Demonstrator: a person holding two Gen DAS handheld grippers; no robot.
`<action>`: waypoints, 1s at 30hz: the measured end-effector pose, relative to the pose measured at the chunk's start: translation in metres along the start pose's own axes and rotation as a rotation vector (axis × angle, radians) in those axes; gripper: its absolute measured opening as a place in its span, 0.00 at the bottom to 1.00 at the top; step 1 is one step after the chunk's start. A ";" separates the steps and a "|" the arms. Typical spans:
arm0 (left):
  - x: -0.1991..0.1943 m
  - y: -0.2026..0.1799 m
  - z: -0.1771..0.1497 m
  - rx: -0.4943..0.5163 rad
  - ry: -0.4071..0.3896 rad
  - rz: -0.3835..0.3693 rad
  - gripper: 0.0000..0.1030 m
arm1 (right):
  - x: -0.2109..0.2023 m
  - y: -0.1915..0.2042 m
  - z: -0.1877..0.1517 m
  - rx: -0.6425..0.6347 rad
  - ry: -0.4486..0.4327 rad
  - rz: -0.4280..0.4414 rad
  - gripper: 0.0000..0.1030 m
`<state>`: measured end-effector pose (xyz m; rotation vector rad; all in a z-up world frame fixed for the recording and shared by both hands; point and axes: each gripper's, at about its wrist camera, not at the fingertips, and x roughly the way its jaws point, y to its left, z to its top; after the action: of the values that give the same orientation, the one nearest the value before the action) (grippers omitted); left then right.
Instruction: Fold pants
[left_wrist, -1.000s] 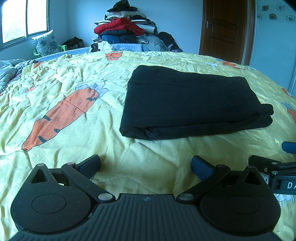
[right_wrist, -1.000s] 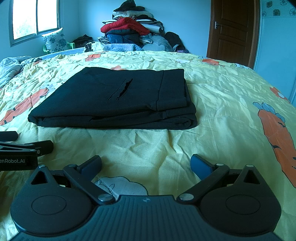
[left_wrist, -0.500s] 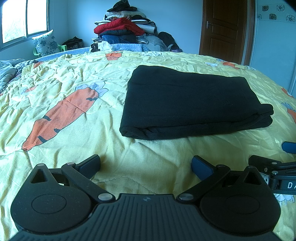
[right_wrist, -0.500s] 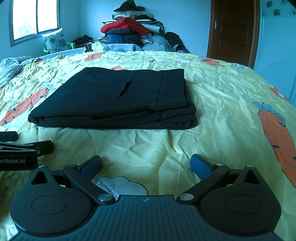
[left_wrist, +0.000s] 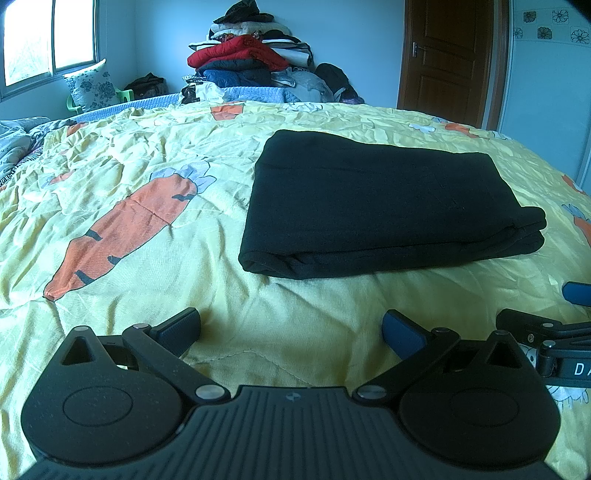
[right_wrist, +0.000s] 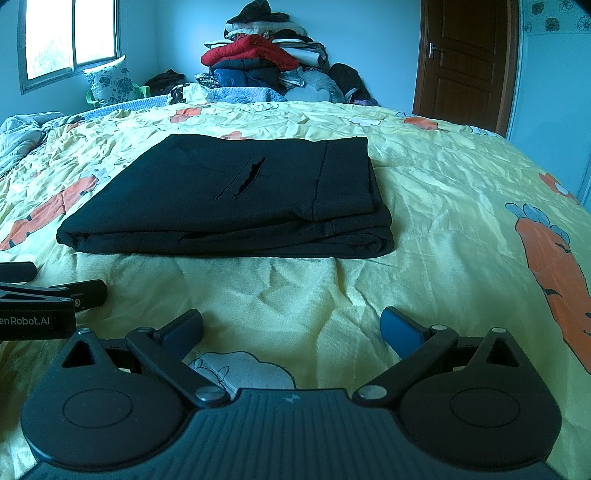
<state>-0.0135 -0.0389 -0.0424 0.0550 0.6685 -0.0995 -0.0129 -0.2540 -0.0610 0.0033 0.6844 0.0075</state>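
The black pants (left_wrist: 376, 199) lie folded into a flat rectangle on the yellow carrot-print bedspread (left_wrist: 147, 258); in the right wrist view they (right_wrist: 229, 199) show a pocket slit on top. My left gripper (left_wrist: 291, 328) is open and empty, resting low on the bedspread in front of the pants' near left corner. My right gripper (right_wrist: 291, 326) is open and empty, in front of the pants' near edge. Each gripper shows at the edge of the other's view: the right gripper (left_wrist: 546, 332) and the left gripper (right_wrist: 48, 295).
A pile of clothes and quilts (left_wrist: 251, 62) stands at the far end of the bed. A brown door (left_wrist: 447, 62) is at the back right. A window (left_wrist: 48, 40) and a pillow on a green chair (left_wrist: 92, 90) are at the back left.
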 end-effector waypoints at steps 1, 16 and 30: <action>0.000 0.000 0.000 0.000 0.000 0.000 1.00 | 0.000 -0.001 0.000 0.000 0.000 0.000 1.00; 0.000 0.000 0.000 0.000 0.000 0.000 1.00 | 0.000 0.000 0.000 -0.001 0.000 0.002 1.00; 0.000 0.000 0.000 0.000 0.000 0.000 1.00 | 0.000 0.000 0.000 0.000 0.000 0.002 1.00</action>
<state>-0.0135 -0.0390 -0.0423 0.0548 0.6688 -0.0995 -0.0132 -0.2538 -0.0613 0.0037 0.6841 0.0095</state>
